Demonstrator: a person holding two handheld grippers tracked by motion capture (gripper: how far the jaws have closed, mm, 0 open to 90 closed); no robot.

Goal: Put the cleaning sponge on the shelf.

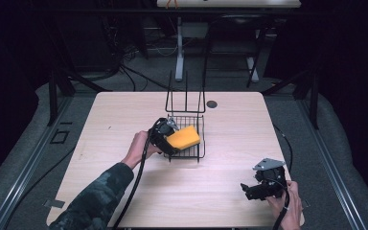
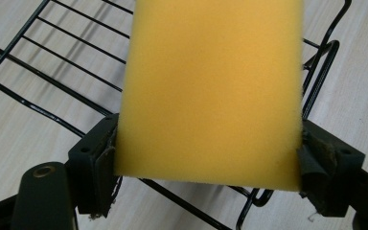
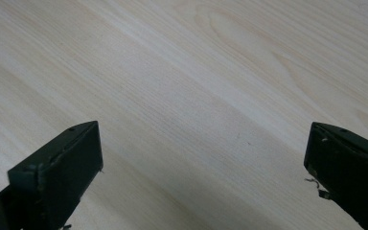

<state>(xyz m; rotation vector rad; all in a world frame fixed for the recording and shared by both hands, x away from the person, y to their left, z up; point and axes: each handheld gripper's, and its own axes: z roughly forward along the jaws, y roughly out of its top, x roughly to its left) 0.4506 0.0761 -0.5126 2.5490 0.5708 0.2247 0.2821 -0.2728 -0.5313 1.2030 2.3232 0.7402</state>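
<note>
my left gripper (image 1: 168,140) is clamped on the sponge (image 1: 184,137), over the wire rack (image 1: 197,125) mid-desk; release left. right gripper (image 1: 255,188) gapes empty.

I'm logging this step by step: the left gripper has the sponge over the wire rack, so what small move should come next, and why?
Probably lower it a little further, then let go. The left gripper is shut on the yellow sponge, held just above the wire rack, with its bars showing beneath the sponge. The right gripper rests open, apart.
</note>
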